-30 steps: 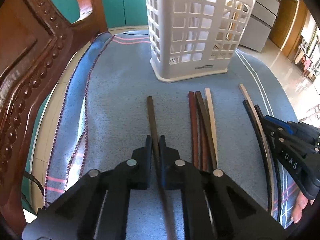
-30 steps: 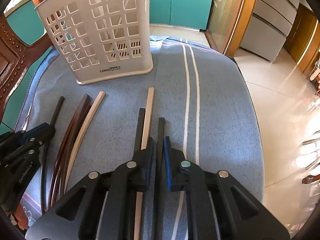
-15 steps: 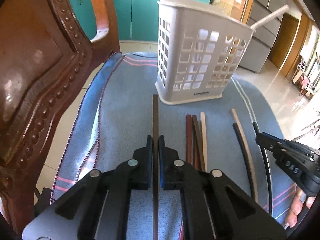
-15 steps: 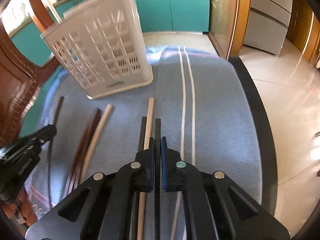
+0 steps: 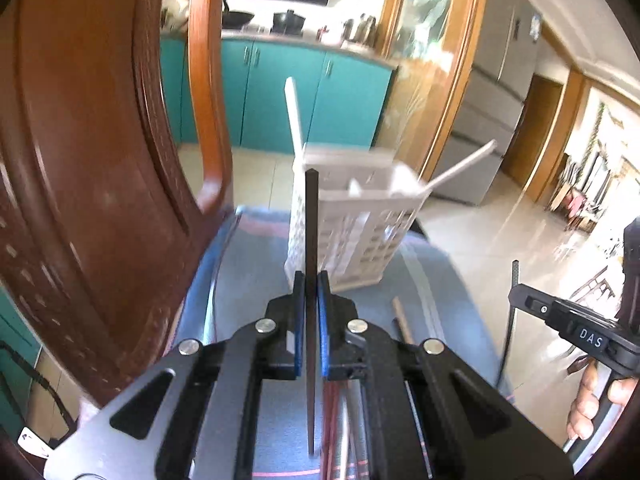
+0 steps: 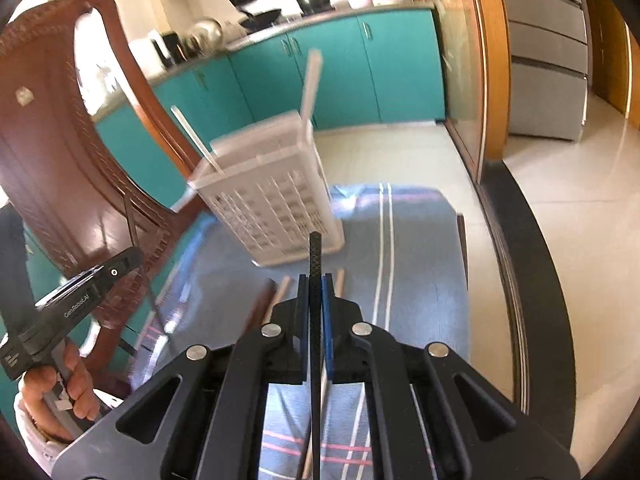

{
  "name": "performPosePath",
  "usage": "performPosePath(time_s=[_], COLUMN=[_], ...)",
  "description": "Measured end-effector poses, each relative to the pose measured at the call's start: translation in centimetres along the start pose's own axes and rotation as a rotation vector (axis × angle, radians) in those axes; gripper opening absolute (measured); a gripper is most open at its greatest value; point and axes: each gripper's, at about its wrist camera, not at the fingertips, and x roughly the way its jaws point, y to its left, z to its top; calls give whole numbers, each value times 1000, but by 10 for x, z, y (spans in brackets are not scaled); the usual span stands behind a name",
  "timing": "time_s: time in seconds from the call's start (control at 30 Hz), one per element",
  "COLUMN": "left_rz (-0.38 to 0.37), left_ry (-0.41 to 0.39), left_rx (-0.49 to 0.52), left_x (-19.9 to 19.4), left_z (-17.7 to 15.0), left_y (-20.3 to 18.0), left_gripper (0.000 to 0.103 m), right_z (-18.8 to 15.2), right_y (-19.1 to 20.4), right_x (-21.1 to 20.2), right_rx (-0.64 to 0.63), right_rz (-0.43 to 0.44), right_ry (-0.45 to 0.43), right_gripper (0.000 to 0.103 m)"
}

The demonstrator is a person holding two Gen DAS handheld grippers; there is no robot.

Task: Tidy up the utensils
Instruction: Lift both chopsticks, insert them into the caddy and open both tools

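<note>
- Left claw [image 5: 311, 280] clamps a dark chopstick [image 5: 311, 232]; right claw [image 6: 316, 282] clamps a textured black chopstick [image 6: 315, 256], both lifted.
- White lattice basket [image 5: 352, 236] stands far on the bench's blue cloth [image 5: 248, 256].
- Carved wooden chair [image 5: 80, 184] crowds the left.
- Loose chopsticks [image 6: 280, 294] lie near.

One basket [image 6: 276, 204], two white sticks [image 6: 310, 84] inside.

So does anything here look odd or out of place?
Nothing looks spilled or broken. The white chopsticks in the white basket lean out at splayed angles. A few chopsticks lie loose on the blue cloth. Each gripper holds a dark one.
</note>
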Motion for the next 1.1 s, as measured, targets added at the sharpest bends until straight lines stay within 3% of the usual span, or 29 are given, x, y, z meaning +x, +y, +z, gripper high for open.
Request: performPosePath(time_s=[0.17,0.33,0.5,0.63,0.73,0.87,1.0,1.03,1.1], left_rz=[-20,-57,-49,-31,-21,-19,33,34,48], left_ry=[-67,-107,-172,-188,-199,-243,-382,-403,-437], left_rx=[-20,-23,-3,10,6,-20,-98,-107,-120], left_x=[-20,-30,-38,-42,-42,-49,-55,-54,-44], left_z=[18,51,86,90,95,108,121,121,127], left_y=[-1,-5,-13,-18,-18,-13,-14,-16,-21], left_gripper=[7,7,7,7,7,7,7,7,7], right_z=[21,65,123,160,171,154,133,132,129], right_y=[5,24,41,50,53,56,48,49,45], right_x=[-33,-57,-80,-78,-48,11,42,43,38], right_rx=[-6,-54,-82,-79,-86,-145,-145,-136,-116], right_rz=[44,70,81,41,7,-44,-62,-66,-61], right_ry=[-97,-226,-419,-562,-551,-448,-368,-363,-376], right_gripper=[7,7,7,7,7,7,8,10,32])
